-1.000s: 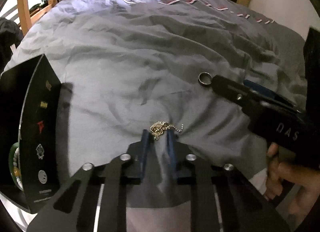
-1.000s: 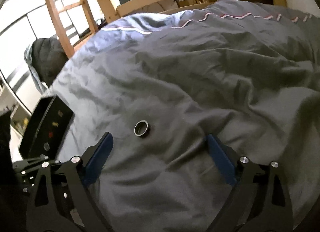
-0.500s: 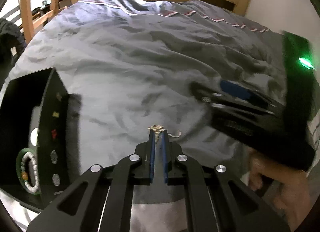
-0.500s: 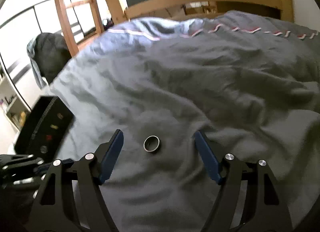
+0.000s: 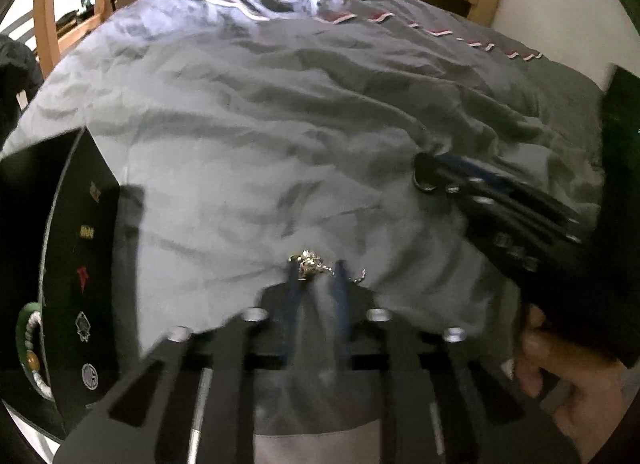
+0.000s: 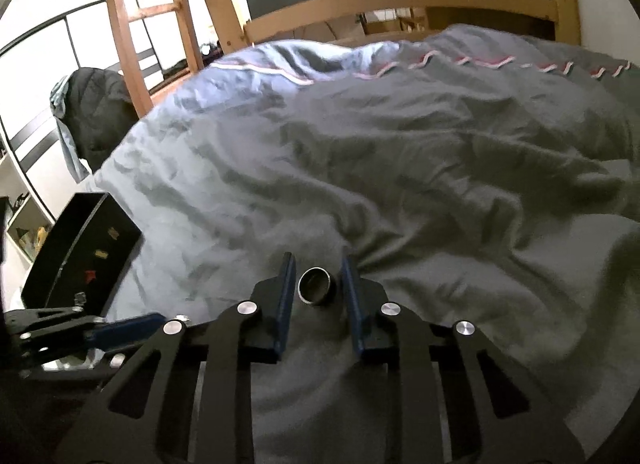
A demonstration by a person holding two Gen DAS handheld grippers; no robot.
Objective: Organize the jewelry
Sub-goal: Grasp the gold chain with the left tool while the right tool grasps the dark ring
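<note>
Both grippers are seen low over a wrinkled grey cotton duvet (image 6: 420, 168) on a bed with a light wooden frame (image 6: 400, 4). On the right gripper (image 6: 318, 282) the two flat blue-padded fingers (image 6: 286, 292) are set narrow, and a small round band ring of dark brushed metal (image 6: 315, 286) lies between them on the cloth; a thin gap is visible on each side, so the ring is not yet pinched. On the left gripper (image 5: 316, 276) the blue fingers (image 5: 292, 288) are also parted a little, and a small tangled pile of shiny gold-coloured chain (image 5: 310, 258) is found at their tips, with a short loose end trailing to the right. Whether the chain is touched by the pads cannot be told, because the picture is blurred there.

At the left edge of the bed a black rectangular box with stiff glossy walls (image 5: 86, 248) stands open; small coloured emblems are printed in a row on its side. Inside it a bracelet of round green and pale beads (image 5: 30, 348) is partly seen. A dark quilted jacket (image 6: 96, 112) hangs beyond the left side of the bed.
</note>
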